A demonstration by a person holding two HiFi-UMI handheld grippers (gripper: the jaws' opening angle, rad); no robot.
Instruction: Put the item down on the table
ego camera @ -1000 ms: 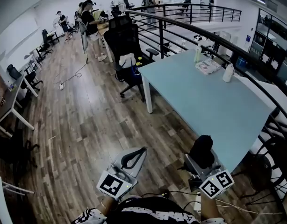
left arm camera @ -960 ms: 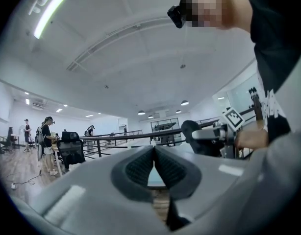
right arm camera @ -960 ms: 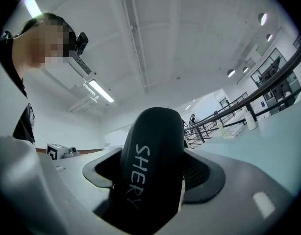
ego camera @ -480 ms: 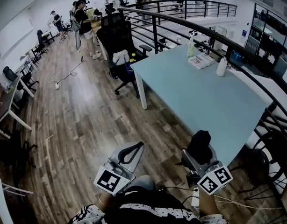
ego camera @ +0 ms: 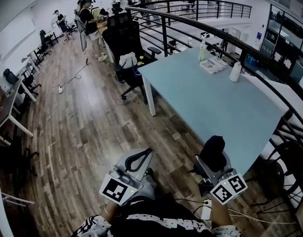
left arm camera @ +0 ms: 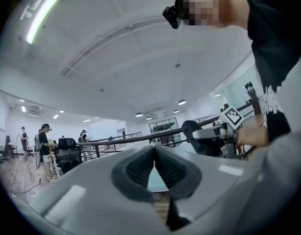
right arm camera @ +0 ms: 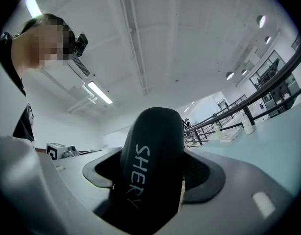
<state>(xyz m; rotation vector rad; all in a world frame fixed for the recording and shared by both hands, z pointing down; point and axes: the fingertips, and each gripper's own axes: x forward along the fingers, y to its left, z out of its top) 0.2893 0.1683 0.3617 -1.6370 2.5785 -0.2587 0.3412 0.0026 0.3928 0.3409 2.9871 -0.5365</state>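
A black oblong case (right arm camera: 153, 155) printed "SHERY" stands up between the jaws of my right gripper (right arm camera: 155, 177), which is shut on it. In the head view the black case (ego camera: 213, 151) and the right gripper (ego camera: 212, 161) hang over the floor just short of the near corner of the light-blue table (ego camera: 210, 100). My left gripper (ego camera: 145, 154) is held low at the left over the wooden floor. Its pads (left arm camera: 140, 168) meet at the tips with nothing between them. The left gripper view also shows the black case (left arm camera: 193, 136) off to the right.
At the table's far end stand a white bottle (ego camera: 235, 71), a spray bottle (ego camera: 203, 51) and a stack of papers (ego camera: 213, 64). A black railing (ego camera: 250, 58) curves behind the table. A black office chair (ego camera: 123, 38) stands at its far left corner. People stand far back.
The table has slid a little left and down in the head view, so I have shifted slightly toward it. Both grippers keep their pose, and the right one still holds the case.
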